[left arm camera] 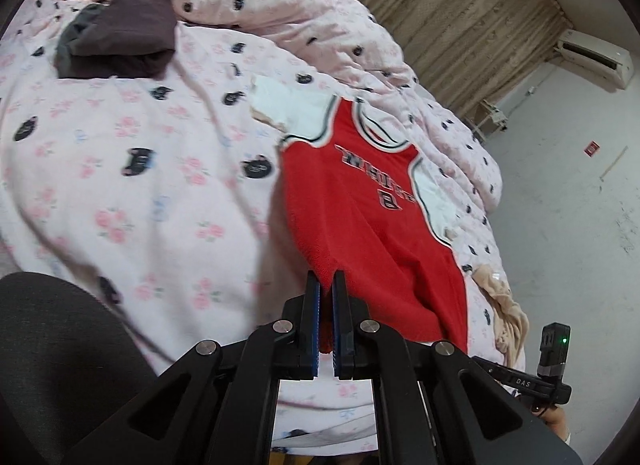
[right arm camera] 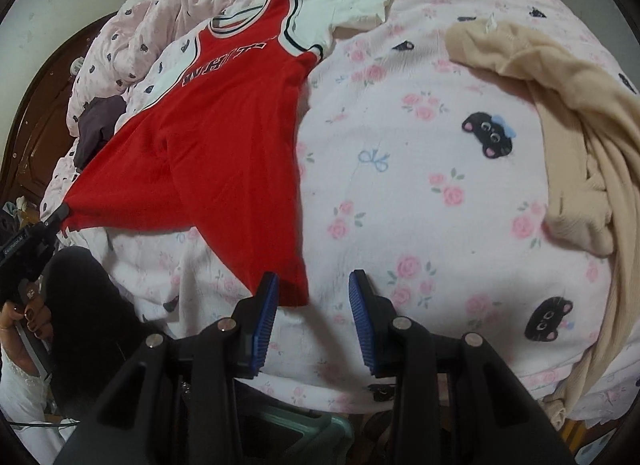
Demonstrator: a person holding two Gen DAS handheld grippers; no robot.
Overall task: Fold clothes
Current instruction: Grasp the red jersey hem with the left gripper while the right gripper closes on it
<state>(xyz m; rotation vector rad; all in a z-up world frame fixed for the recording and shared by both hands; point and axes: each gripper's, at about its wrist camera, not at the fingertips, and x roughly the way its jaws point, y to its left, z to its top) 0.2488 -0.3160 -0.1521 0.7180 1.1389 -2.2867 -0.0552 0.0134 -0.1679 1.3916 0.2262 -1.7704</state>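
Pink bedding (right arm camera: pixel 420 169) carries your red jersey (right arm camera: pixel 208 137), spread flat and unfolded. Your left gripper (left arm camera: pixel 327 285) pinches one hem corner; the right gripper (right arm camera: pixel 313 285) gapes wide beside the other. Folding has barely begun (a dark pile (left arm camera: pixel 120 33) looks finished), and the beige garment (right arm camera: pixel 576 137) waits.

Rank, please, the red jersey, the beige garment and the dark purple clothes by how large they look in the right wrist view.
1. Red jersey, largest.
2. Beige garment, somewhat smaller; it runs off toward the frame's edge, so this gap is unsure.
3. Dark purple clothes, smallest, though far off and partly hidden behind the jersey.
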